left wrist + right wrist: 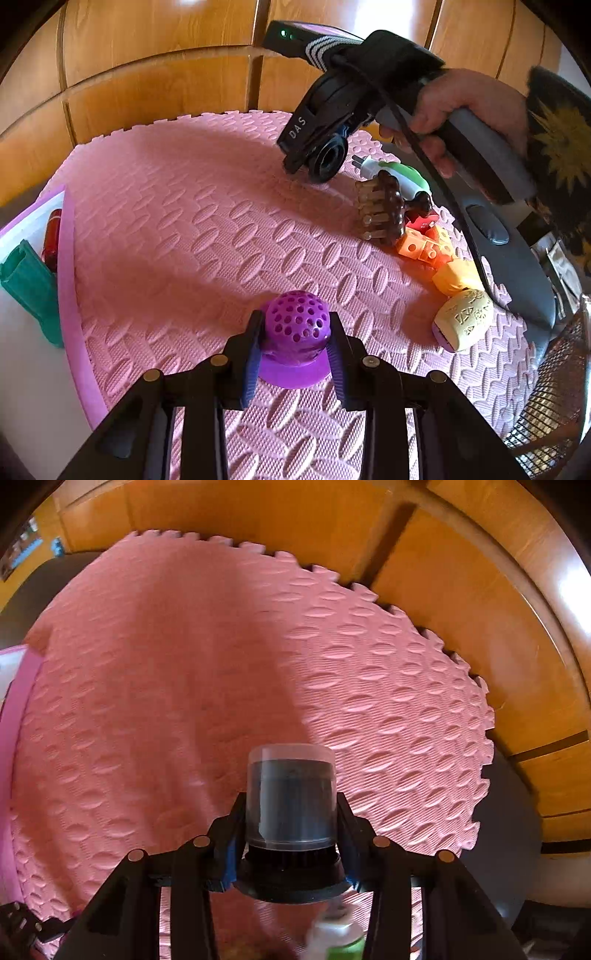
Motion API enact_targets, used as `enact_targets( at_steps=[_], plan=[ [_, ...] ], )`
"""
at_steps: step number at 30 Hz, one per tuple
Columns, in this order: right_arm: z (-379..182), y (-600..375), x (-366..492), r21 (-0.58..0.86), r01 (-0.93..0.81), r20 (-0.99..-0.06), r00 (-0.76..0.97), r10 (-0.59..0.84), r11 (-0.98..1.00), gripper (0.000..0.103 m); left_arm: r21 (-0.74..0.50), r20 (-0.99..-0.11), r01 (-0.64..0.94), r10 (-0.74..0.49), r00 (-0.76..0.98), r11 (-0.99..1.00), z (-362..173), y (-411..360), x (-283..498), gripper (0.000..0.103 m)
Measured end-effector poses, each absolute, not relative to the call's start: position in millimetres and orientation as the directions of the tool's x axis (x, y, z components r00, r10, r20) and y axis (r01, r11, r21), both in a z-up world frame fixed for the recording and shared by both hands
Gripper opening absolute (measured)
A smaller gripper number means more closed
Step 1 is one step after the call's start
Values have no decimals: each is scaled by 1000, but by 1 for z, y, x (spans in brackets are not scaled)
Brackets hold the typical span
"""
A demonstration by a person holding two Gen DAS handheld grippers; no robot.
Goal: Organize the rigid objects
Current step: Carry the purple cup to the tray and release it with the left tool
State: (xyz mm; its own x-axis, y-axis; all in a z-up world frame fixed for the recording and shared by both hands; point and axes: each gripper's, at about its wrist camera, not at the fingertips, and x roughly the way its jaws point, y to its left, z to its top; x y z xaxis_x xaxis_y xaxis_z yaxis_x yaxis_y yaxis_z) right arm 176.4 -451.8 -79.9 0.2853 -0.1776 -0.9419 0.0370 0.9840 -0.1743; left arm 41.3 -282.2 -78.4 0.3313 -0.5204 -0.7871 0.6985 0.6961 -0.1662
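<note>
Over the pink mat (192, 229), L gripper (295, 343) is clenched on a purple perforated dome (297, 325) resting on the foam. R gripper (291, 834) grasps a black-based jar (291, 794) w/ clear cap, pads at its sides. Toy pile (424, 243) at mat's edge partly hidden by a hand (461, 114); green bottle (338, 938) blurred, cut off.

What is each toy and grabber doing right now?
Left gripper: shut on purple holed dome.
Right gripper: shut on dark cylinder with clear cap.
Brown wooden-pegged brush: on its side, on pink foam mat.
Green block: in white tray.
</note>
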Motion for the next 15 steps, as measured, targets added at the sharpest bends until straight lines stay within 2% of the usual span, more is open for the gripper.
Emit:
enact_targets(
  at_steps=[9,10,15],
  plan=[
    [-78,-402,151,-52,-15,-953,300,-45,999,44,-174,-742,720,-570,352,672,-43,-252,18,33],
    [-83,-399,148,-5,-14,-963,270,-1,1000,44,-179,-735,718,-577,356,672,-38,-246,15,33],
    [-82,-394,137,-16,65,-957,288,-34,998,44,-205,-696,702,-606,385,682,-13,-218,5,33]
  ],
)
